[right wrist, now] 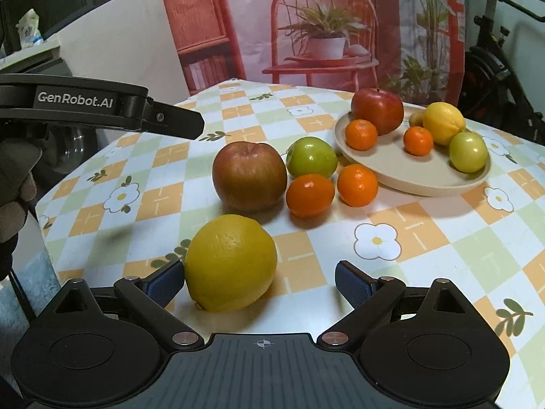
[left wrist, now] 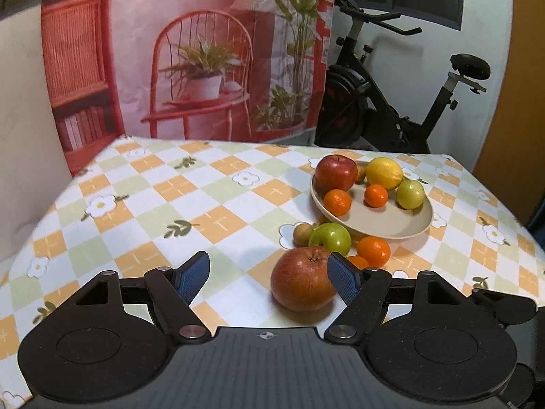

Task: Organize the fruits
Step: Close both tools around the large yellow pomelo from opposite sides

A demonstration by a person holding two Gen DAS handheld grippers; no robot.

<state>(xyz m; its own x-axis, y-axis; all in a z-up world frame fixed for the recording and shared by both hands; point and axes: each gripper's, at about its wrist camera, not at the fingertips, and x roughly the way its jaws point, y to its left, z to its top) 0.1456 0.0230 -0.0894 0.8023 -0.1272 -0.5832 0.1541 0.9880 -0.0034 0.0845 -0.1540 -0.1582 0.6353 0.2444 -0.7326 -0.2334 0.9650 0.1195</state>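
On the checkered table, both grippers, left and right, gape wide and hold nothing, so an off-centre squeeze may roll the russet apple or the lemon toward the near edge

Your worktop wears a checked orange, green and white floral cloth. Directly on it: round beige plate, large russet-red apple, green apple, two small oranges, big yellow lemon, small tan fruit.

Printed backdrop, exercise bike, checkered tablecloth.
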